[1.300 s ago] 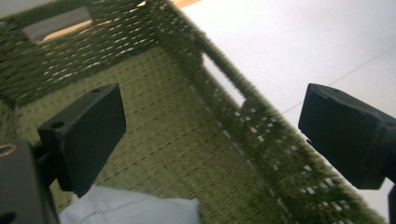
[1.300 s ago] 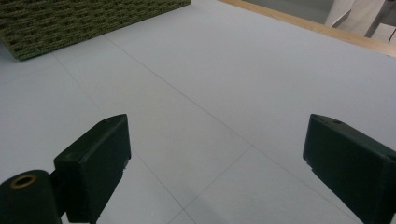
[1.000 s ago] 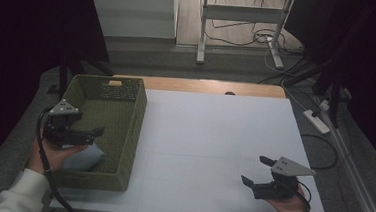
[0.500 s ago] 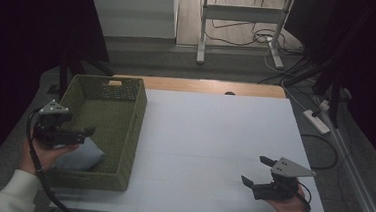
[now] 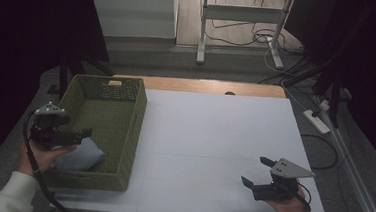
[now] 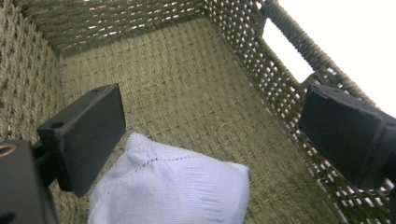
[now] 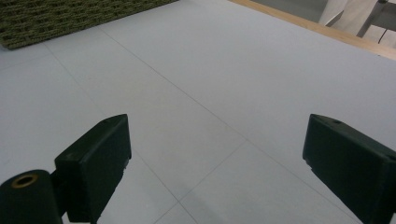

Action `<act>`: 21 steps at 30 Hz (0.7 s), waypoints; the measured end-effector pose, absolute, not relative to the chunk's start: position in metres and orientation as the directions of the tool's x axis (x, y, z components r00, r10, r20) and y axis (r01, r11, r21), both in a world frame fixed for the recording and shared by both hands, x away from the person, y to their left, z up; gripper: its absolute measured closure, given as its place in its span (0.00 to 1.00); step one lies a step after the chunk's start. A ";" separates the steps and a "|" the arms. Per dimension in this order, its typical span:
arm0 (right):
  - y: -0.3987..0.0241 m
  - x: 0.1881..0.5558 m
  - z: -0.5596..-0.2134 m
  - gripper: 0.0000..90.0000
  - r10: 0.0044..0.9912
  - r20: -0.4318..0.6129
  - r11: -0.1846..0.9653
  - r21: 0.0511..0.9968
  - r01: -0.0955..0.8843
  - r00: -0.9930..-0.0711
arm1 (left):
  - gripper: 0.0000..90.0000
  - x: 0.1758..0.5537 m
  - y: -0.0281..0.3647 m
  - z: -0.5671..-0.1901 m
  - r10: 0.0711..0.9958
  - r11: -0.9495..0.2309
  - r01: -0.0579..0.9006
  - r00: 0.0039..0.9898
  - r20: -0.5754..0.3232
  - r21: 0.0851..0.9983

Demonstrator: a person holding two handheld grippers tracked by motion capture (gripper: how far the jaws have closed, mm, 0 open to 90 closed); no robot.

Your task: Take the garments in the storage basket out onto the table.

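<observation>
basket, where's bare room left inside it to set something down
The far half of the basket floor is bare, from the handle-slot end wall back to the white cloth. The near end is crowded: the cloth lies there under the open left gripper.

Dim high view with dark surroundings; claw views brighter, slightly soft.

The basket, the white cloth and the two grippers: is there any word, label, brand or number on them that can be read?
None: no writing shows on the woven basket, the white cloth, the left gripper or the right gripper.
</observation>
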State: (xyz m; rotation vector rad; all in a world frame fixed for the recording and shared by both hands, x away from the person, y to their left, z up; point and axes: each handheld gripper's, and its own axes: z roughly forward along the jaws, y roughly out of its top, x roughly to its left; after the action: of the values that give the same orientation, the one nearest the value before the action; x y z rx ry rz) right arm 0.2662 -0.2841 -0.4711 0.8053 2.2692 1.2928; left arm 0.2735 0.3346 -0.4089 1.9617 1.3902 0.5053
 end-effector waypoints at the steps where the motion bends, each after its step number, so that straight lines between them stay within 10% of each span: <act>1: -0.284 0.266 -0.471 0.09 0.659 -0.063 0.404 0.870 0.282 -0.749 | 0.08 0.274 0.335 -0.409 0.932 -0.207 0.673 0.356 -0.066 0.710; 21: -0.284 0.264 -0.472 0.09 0.656 -0.066 0.414 0.865 0.285 -0.752 | 0.08 0.285 0.344 -0.423 0.937 -0.242 0.738 0.347 -0.046 0.630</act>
State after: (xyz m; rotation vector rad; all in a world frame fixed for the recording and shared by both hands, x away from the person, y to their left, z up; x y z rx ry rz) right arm 0.2644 -0.2838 -0.4718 0.8050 2.2780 1.2791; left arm 0.2848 0.3444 -0.4235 2.0536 1.4549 0.4630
